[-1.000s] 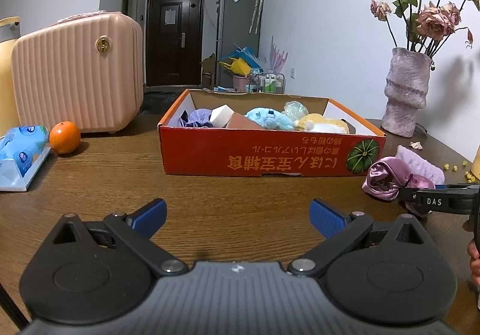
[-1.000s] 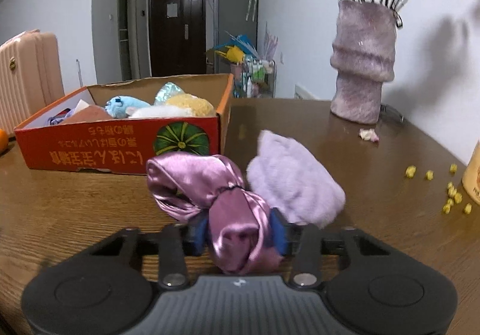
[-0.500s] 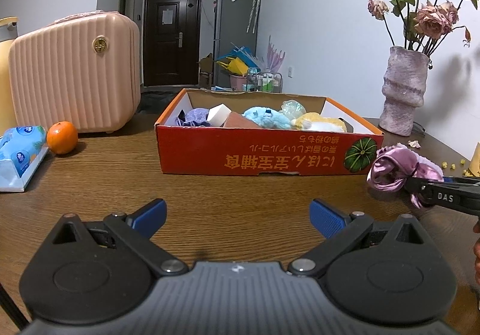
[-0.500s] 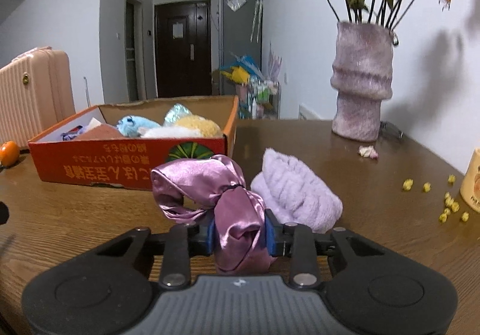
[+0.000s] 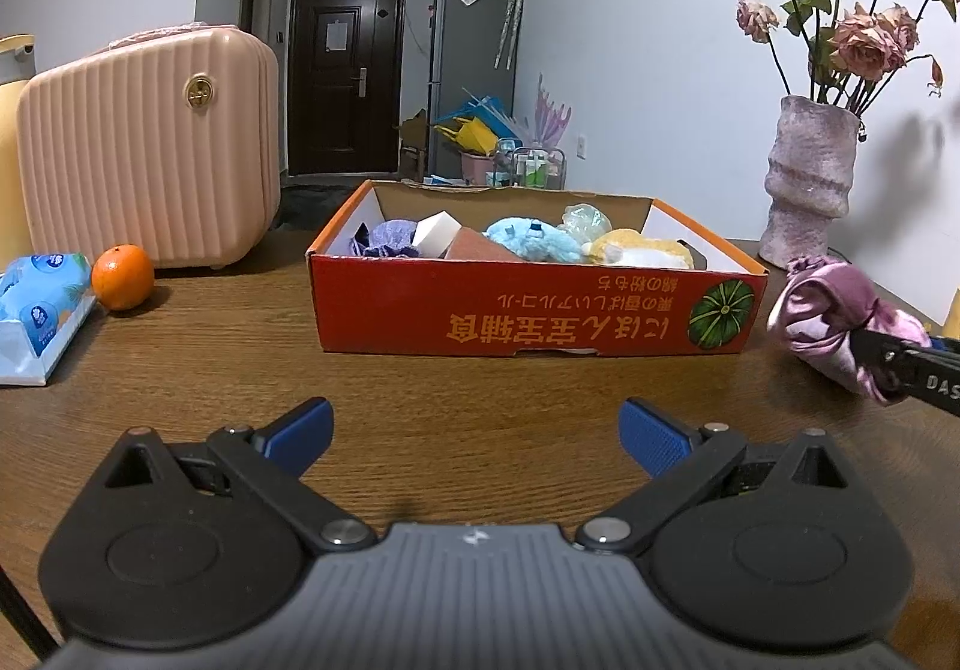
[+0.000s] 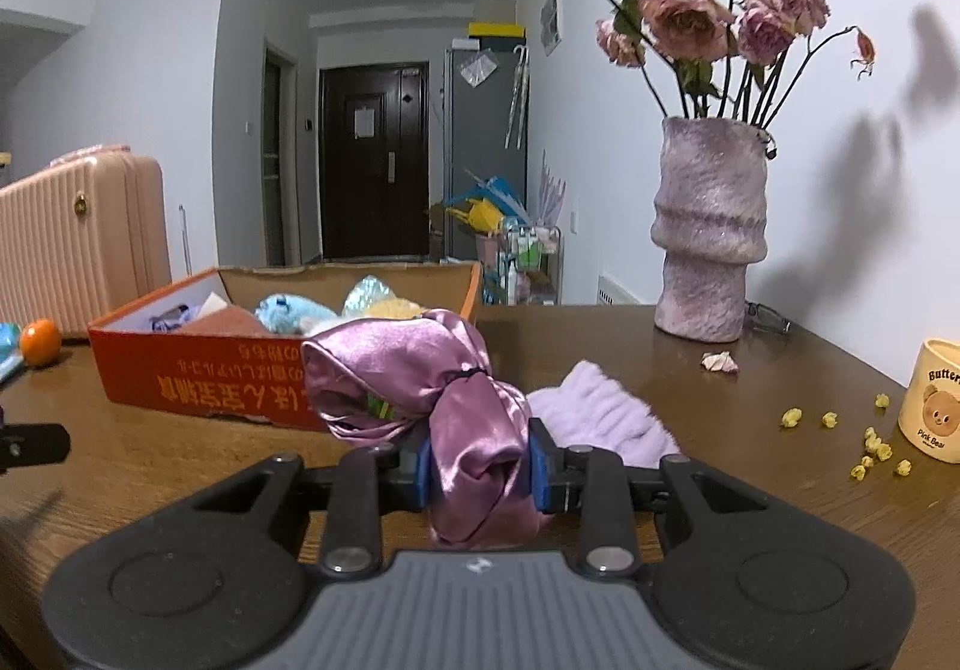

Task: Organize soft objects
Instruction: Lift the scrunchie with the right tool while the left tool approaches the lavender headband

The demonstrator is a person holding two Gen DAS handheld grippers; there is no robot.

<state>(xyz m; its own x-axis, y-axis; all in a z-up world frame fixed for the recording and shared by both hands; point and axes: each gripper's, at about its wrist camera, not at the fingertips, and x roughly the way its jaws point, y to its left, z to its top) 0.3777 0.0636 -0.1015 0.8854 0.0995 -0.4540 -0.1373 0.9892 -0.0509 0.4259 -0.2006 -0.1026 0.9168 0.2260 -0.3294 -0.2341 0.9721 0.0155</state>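
Observation:
My right gripper (image 6: 480, 475) is shut on a pink satin scrunchie (image 6: 420, 376) and holds it above the table, right of the red cardboard box (image 6: 198, 388). The scrunchie also shows in the left wrist view (image 5: 840, 319), beside the box (image 5: 534, 304). The box holds several soft things, among them a blue plush (image 5: 531, 238) and a yellow one (image 5: 636, 250). A lilac fluffy cloth (image 6: 600, 418) lies on the table beyond the right gripper. My left gripper (image 5: 477, 430) is open and empty, low over the table before the box.
A pink suitcase (image 5: 150, 154), an orange (image 5: 123, 277) and a tissue pack (image 5: 36, 310) stand at the left. A lilac vase of dried roses (image 6: 708, 238) is at the back right. A yellow cup (image 6: 933, 400) and scattered yellow bits (image 6: 870, 442) lie at the right.
My right gripper has lifted the pink scrunchie off the table, away from the lilac cloth, up to the height of the box rim. The left gripper has stayed open and nearly still.

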